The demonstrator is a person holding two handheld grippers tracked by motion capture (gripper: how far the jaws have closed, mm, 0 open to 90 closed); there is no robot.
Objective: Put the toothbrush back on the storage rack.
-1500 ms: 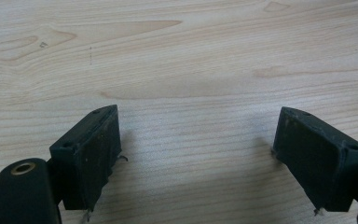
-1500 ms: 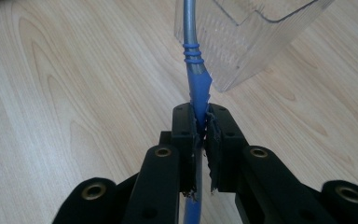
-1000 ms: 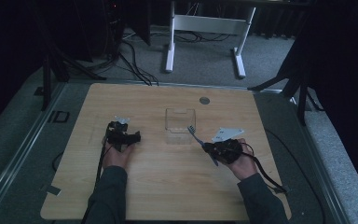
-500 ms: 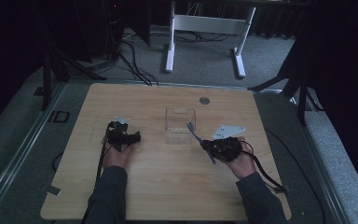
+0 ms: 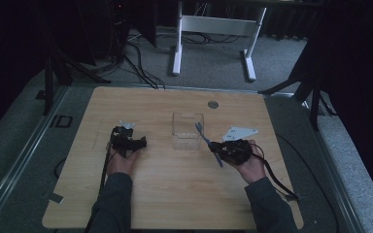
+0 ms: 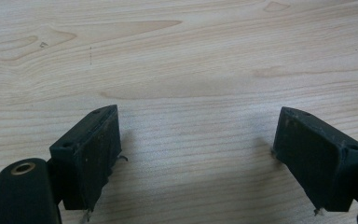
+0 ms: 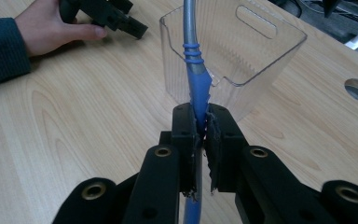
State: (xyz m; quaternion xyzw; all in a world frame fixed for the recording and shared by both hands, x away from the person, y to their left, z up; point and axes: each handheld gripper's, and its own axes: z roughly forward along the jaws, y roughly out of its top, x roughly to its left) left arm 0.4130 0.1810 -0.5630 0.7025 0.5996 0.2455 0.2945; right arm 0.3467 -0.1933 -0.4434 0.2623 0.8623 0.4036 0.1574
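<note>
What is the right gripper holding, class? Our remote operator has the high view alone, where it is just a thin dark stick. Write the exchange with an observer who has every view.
Observer: In the right gripper view, the right gripper is shut on a fork with a blue handle and a metal neck.
Operator: Where on the fork do the jaws grip?
Observer: On the blue handle, below its ridged end; more handle sticks out beneath the jaws.
Operator: Which way does the fork point?
Observer: Up and over the near wall of the clear container, which stands empty.
Operator: And the left gripper?
Observer: The left gripper view shows the left gripper open, nothing between its jaws, over bare table.
</note>
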